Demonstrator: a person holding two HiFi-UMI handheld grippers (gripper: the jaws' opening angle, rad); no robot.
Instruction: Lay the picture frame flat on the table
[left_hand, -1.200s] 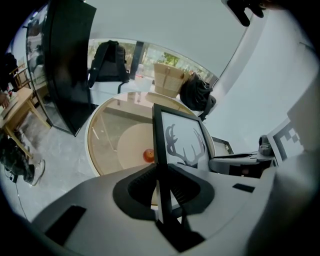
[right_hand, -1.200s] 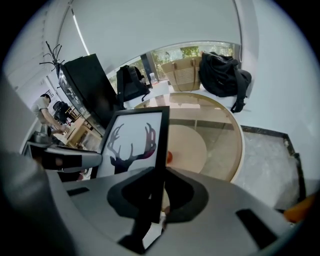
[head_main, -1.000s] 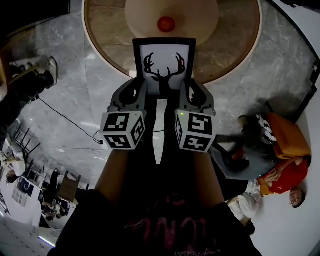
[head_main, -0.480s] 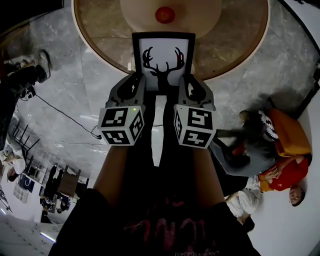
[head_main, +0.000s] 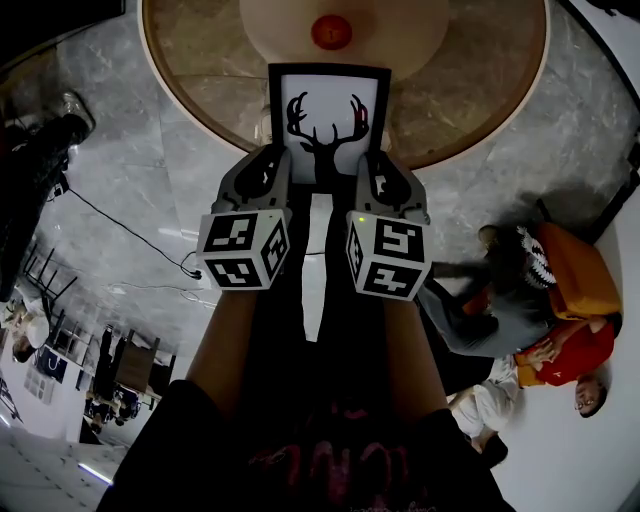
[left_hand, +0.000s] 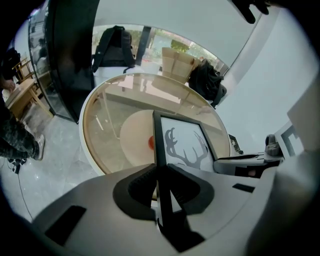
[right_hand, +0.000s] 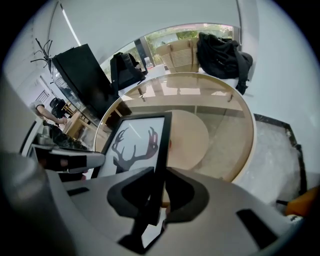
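— Where is the frame (head_main: 328, 120)?
— Between the two claws, deer print facing up. Its far edge hangs over the near part of the round worktop (head_main: 470, 120), and its near end reaches back to the rim.
— And the grip?
— The left claw (left_hand: 161, 190) is clamped on the frame's left edge. The right claw (right_hand: 159, 192) is clamped on the right edge. Both hold the near half.
— Does it touch the glass?
— I cannot tell.
— What room is there?
— Bare glass lies left and right of the frame. Just past its far edge sits a pale disc (head_main: 400, 40) with a small red thing (head_main: 331, 32) on it. Floor (head_main: 150, 180) surrounds the worktop, with a cable (head_main: 140, 240) on the left and a person (head_main: 560, 340) sitting near on the right.
— Any change over the last second?
— Both claws still pinch the same edges. The worktop spreads a little wider in the head view, and the frame sits slightly higher in it. The gap between the frame and the red thing is much the same.
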